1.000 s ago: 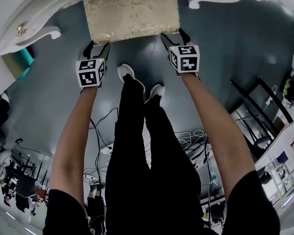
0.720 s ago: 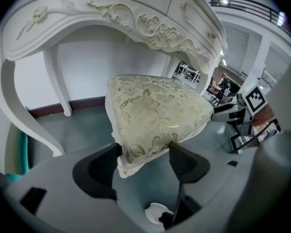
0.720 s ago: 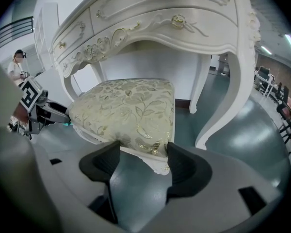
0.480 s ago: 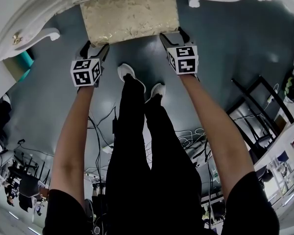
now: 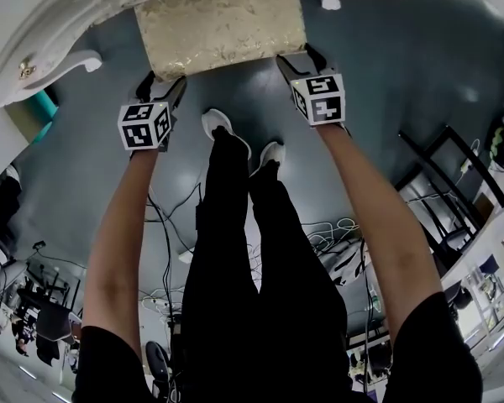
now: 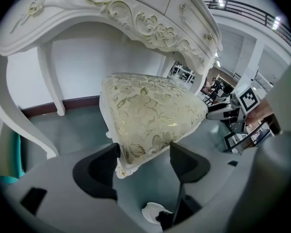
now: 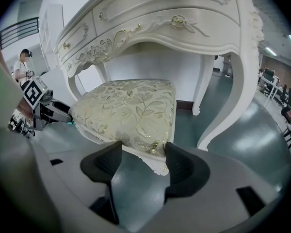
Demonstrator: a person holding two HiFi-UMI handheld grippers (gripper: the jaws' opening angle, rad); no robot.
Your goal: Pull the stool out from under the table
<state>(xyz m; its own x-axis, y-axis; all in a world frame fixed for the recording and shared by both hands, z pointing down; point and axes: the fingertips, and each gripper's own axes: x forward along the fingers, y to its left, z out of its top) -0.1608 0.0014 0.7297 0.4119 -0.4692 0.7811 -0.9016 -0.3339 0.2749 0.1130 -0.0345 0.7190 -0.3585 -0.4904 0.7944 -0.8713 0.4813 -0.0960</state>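
From the head view, the gold flowery stool [image 5: 223,23] stands on the gray floor [image 5: 403,65]. Its far part is under the white table [image 5: 50,32] and its near part sticks out. The left gripper [image 5: 162,82] is at the stool's near left corner. The right gripper [image 5: 299,60] is at the near right corner. The person's white shoes [image 5: 217,122] stand just behind the stool, between the two arms.

In the left gripper view, the left gripper [image 6: 144,152] has just been opening its jaws. They stand wide apart, with a corner of the stool [image 6: 150,113] poking in between them. I cannot see them squeeze it. The table [image 6: 136,18] arches over the stool.

In the right gripper view, the right gripper [image 7: 143,149] has just been closing its jaws a little. They are wide apart too, with the other corner of the stool [image 7: 128,110] between them, not clearly pinched. The table [image 7: 174,18] hangs above the stool.
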